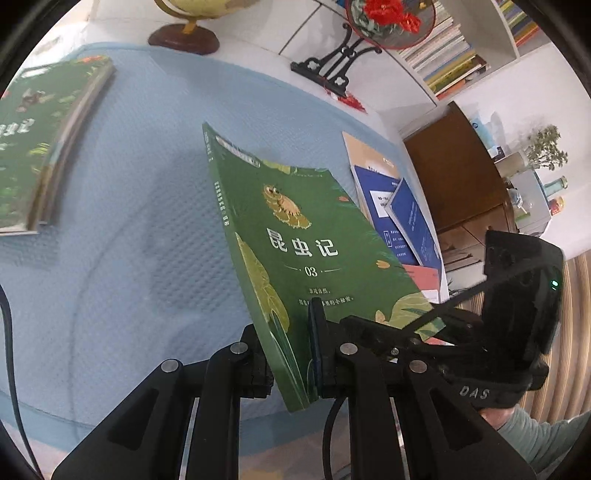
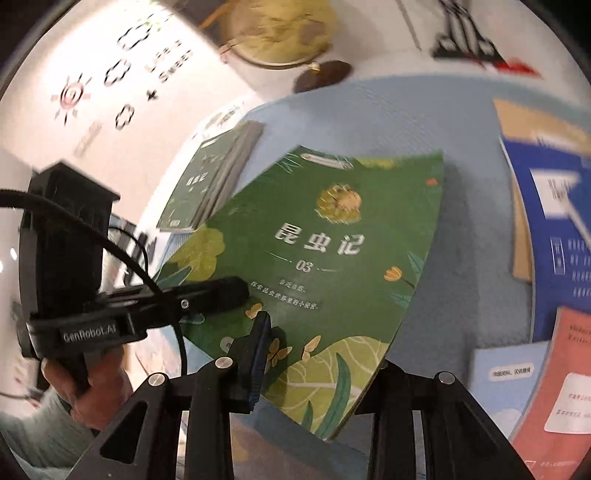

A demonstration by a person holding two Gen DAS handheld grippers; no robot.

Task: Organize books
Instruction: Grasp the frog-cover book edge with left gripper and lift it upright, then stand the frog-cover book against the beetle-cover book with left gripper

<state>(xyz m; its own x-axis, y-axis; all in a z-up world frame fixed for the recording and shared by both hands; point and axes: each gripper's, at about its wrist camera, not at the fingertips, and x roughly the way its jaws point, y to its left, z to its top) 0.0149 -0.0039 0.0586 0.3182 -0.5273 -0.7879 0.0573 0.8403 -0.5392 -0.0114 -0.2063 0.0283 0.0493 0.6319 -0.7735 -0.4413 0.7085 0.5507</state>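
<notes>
A green book (image 1: 295,236) marked 03 is lifted and tilted above the blue mat (image 1: 129,206). My left gripper (image 1: 291,354) is shut on its lower edge near the spine, one finger on each side of the cover. In the right wrist view the same green book (image 2: 332,240) fills the middle. My right gripper (image 2: 321,365) is shut on its near corner, the blue pad (image 2: 258,350) on the cover and the other finger under the book. The left gripper (image 2: 229,295) holds the book's left edge there, and the right gripper (image 1: 417,328) shows at the lower right corner of the book.
A stack of matching green books (image 1: 37,147) lies on the mat's left. Blue and tan books (image 1: 399,214) lie scattered at right, with a pink one (image 2: 565,387). A globe (image 1: 184,33), a flower ornament (image 1: 388,18) and a white bookshelf (image 1: 450,55) stand behind.
</notes>
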